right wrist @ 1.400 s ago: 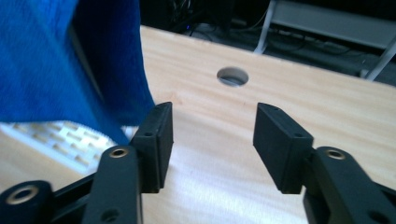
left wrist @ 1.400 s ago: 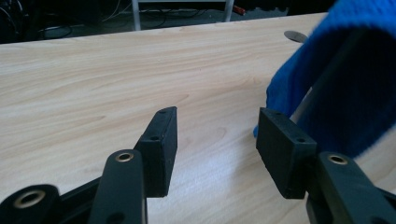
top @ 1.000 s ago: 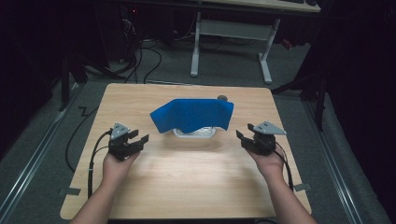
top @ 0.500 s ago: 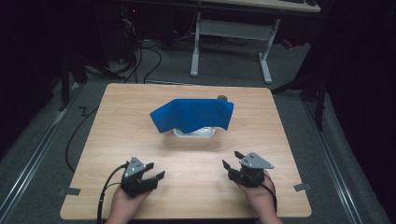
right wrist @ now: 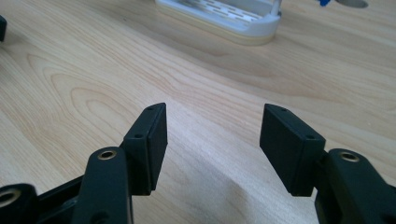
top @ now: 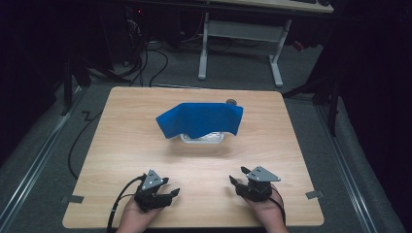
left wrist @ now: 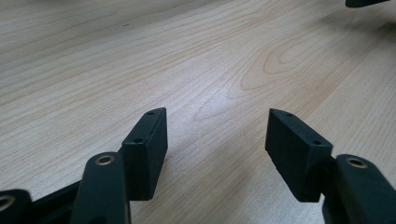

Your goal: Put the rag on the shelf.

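While both hover over table (top: 194, 165) | left claw (top: 171, 190) widening, empty | right claw (top: 239, 175) wide, empty

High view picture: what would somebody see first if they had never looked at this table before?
First, the bright blue cloth draped over a white slotted tray in the middle of the wooden table. Next, the two black grippers at the near edge, the left gripper and the right gripper, each in a hand, jaws open with nothing between them.

Left claw (top: 167, 187) and right claw (top: 236, 175) low, jaws apart, empty.
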Motion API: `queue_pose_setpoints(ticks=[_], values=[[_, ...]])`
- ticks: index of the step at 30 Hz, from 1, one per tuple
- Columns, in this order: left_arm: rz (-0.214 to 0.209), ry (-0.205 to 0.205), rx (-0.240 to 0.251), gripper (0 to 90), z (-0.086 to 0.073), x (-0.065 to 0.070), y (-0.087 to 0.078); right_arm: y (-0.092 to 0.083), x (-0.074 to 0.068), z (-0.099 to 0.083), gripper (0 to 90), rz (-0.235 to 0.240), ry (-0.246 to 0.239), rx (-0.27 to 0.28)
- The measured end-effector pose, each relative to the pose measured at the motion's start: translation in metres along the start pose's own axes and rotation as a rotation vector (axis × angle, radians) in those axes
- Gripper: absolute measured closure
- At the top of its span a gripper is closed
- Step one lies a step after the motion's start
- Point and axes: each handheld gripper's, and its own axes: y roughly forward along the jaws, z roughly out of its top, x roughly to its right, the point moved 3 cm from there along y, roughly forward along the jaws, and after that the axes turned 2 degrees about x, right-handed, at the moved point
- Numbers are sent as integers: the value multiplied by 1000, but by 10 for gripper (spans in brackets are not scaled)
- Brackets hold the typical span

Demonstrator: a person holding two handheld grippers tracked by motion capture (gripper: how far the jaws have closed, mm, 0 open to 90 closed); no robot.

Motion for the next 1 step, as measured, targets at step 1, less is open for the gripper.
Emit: queue_pose_setpoints(ticks=[1], values=[[0, 0, 0, 395, 0, 0, 0, 0, 0, 0, 421, 0, 0, 0]])
